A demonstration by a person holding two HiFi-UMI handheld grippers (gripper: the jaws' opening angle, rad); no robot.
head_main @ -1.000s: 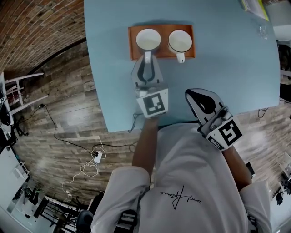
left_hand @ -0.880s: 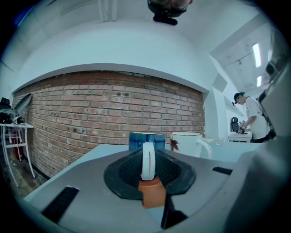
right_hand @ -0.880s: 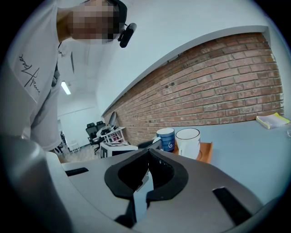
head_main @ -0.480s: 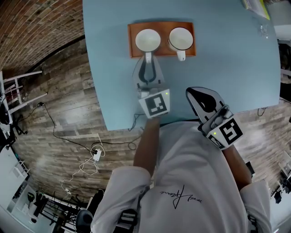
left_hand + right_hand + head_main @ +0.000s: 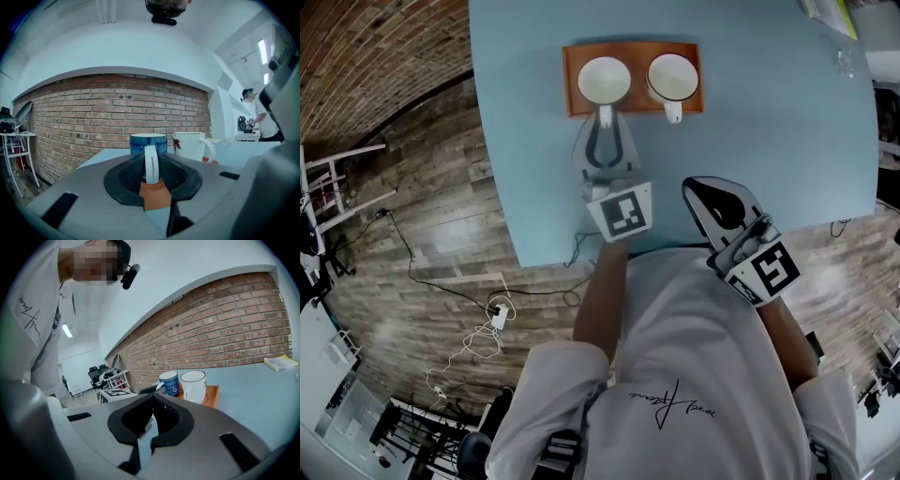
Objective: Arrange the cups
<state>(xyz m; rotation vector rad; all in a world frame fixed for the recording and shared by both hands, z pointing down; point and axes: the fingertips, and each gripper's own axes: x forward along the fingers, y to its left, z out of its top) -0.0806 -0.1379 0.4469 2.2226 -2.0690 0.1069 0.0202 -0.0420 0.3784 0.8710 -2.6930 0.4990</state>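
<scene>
Head view: high above the counter (image 5: 769, 141), looking steeply down. The orange tray (image 5: 570, 84) sits far off at 12 o'clock.

Left gripper view: low, about level over the counter, facing the brick wall (image 5: 84, 117). Very near the blue cup (image 5: 148, 139), which is dead centre, with the white cup (image 5: 190, 145) at its 3 o'clock.

Right gripper view: further back at the counter's near edge, tipped slightly down. Both cups are small, just off centre toward 4 o'clock.

All three views share the tray and both cups. Both gripper views also share the brick wall.
</scene>
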